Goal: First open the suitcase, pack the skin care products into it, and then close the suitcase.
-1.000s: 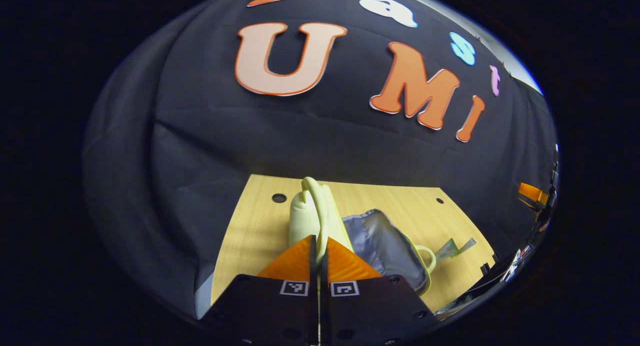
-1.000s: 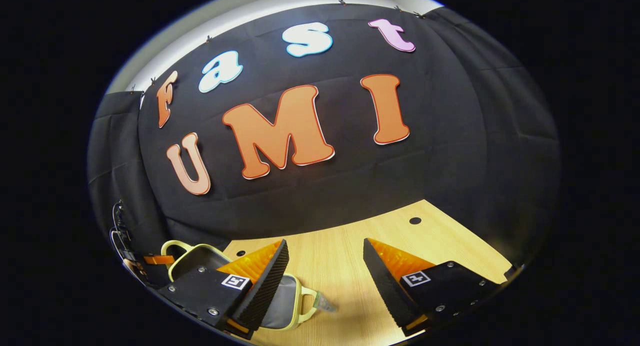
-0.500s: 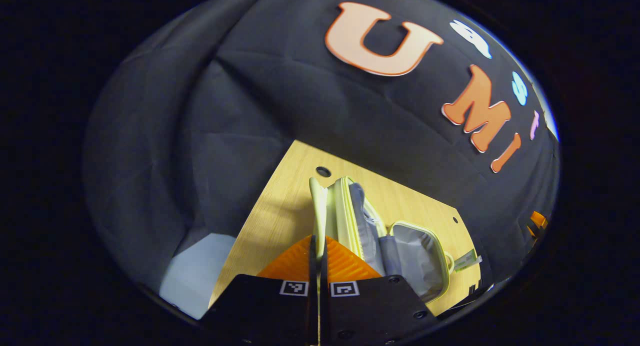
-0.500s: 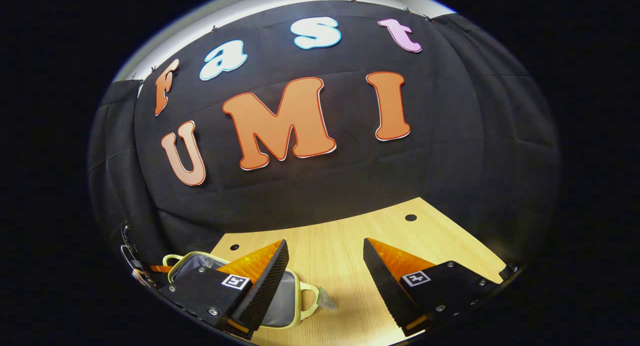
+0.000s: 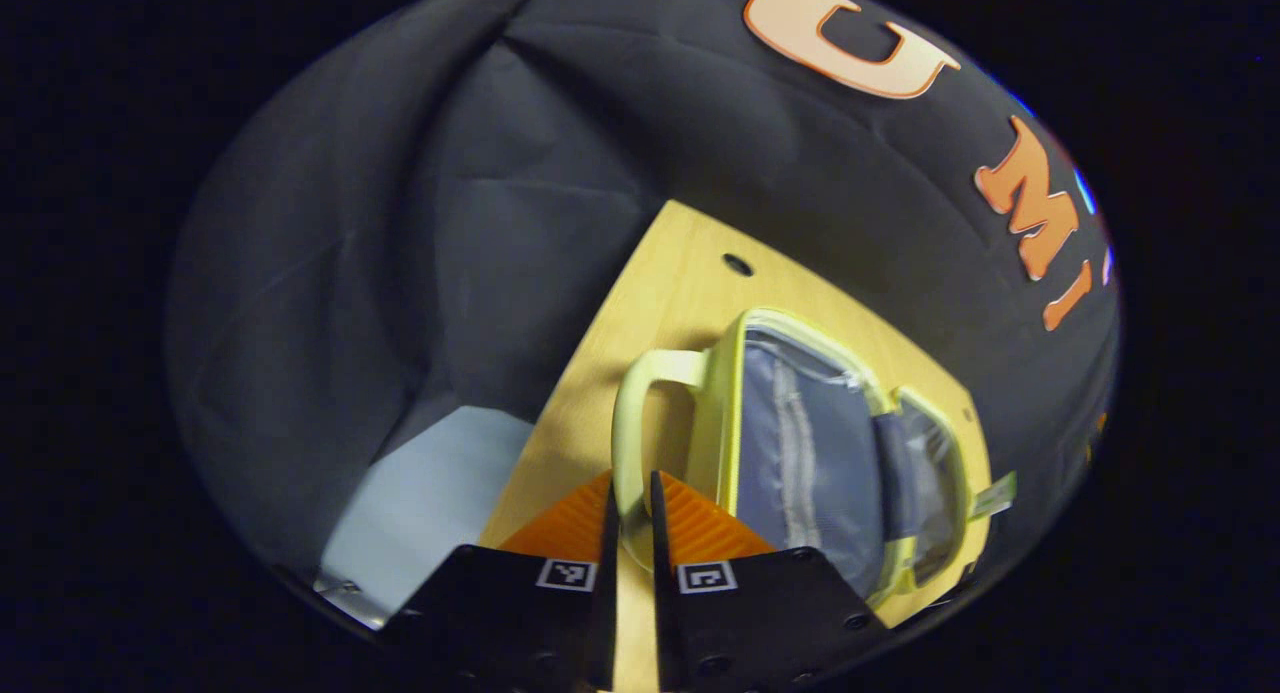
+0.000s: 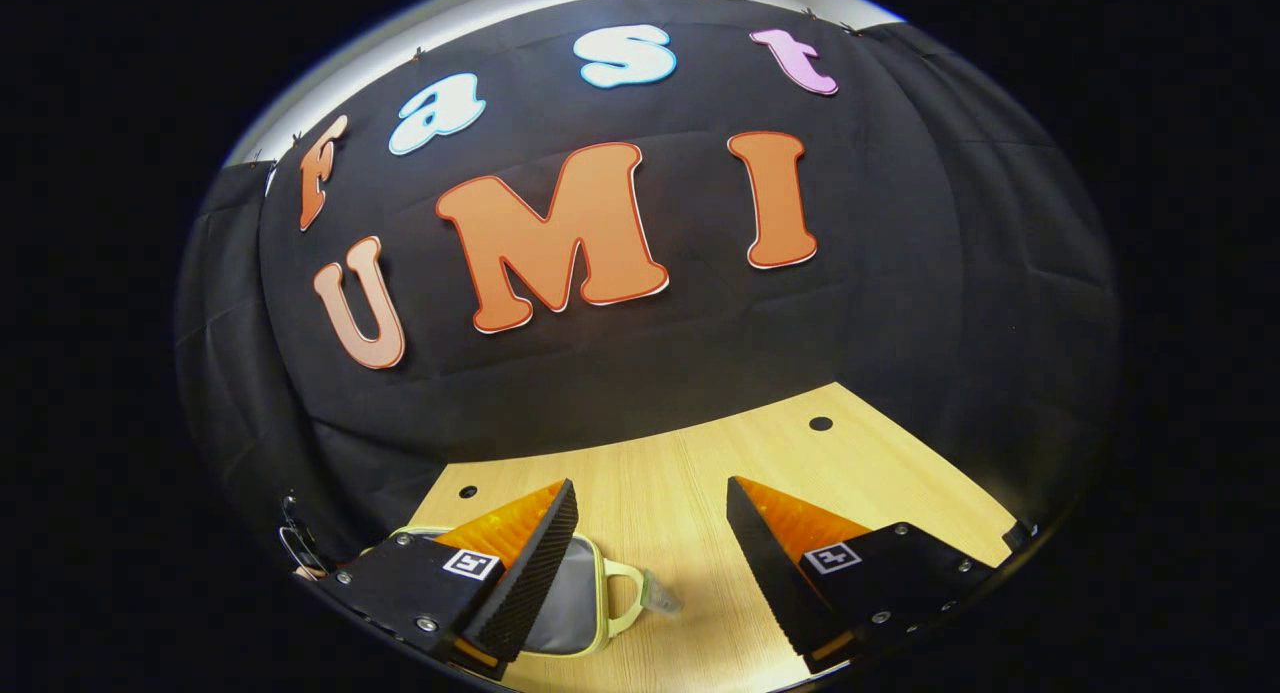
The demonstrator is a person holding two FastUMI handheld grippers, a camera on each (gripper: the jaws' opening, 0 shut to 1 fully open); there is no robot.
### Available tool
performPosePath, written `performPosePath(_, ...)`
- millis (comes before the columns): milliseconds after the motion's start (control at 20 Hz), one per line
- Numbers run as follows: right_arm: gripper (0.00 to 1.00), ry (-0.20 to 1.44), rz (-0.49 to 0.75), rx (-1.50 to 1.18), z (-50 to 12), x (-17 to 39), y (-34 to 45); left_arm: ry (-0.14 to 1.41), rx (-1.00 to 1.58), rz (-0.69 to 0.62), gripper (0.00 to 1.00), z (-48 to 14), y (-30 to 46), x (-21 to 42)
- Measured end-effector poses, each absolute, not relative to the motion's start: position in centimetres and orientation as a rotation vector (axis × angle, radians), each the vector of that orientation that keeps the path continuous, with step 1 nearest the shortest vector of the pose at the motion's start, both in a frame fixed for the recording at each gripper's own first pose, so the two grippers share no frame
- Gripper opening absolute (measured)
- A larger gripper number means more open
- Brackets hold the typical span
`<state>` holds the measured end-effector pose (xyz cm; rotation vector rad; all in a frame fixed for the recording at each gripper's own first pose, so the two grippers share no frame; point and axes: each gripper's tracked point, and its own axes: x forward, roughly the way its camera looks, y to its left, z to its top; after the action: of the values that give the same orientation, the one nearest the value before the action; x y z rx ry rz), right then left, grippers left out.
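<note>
My left gripper [image 5: 630, 493] pinches the pale yellow-green handle [image 5: 628, 423] of the small grey-lined suitcase [image 5: 810, 443], which lies spread open on the light wooden table [image 5: 650, 303]. My right gripper [image 6: 650, 533] hangs wide open, holding nothing, the suitcase beside it.

Matt wood-grain table [image 6: 690, 493]; suitcase [image 5: 800, 443] with smooth grey fabric lining.

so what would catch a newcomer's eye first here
The pale yellow-green soft suitcase lying open on the light wooden table, its grey lining showing, in the left gripper view. The left tongs straddle its looped handle. In the right gripper view, the right tongs stand wide open above bare tabletop.
</note>
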<state>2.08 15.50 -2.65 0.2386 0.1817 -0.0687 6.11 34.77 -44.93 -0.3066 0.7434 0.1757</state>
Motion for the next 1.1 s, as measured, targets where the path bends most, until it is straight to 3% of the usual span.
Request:
performPosePath(50, 0.95, 0.181, -0.072, 0.235, -2.7, 2.0, 15.3, 0.745, -0.308, 0.178, 0.26, -45.7, 35.2, 6.2)
performPosePath(250, 0.95, 0.184, -0.091, 0.224, -3.1, 1.5, 14.3, 0.707, -0.271, 0.249, 0.87, -43.9, 36.6, 5.1)
performPosePath(300, 0.95, 0.183, -0.095, 0.219, -3.2, 1.4, 14.1, 0.687, -0.266, 0.257, 0.95, -43.0, 36.3, 4.9)
performPosePath(450, 0.95, 0.181, -0.1, 0.197, -3.4, 1.2, 13.4, 0.594, -0.203, 0.342, 0.95, -39.3, 35.8, 4.5)
performPosePath(650, 0.95, 0.184, -0.109, 0.172, -4.2, 1.2, 12.2, 0.374, -0.092, 0.382, 0.98, -29.5, 32.5, 4.6)
performPosePath(800, 0.95, 0.182, -0.105, 0.124, -4.7, 1.3, 11.2, 0.197, -0.113, 0.326, 0.97, -21.6, 26.5, 5.2)
performPosePath(1100, 0.95, 0.19, -0.051, 0.074, -5.6, 1.1, 8.4, 0.033, -0.076, 0.218, 0.97, -15.3, 11.5, 6.5)
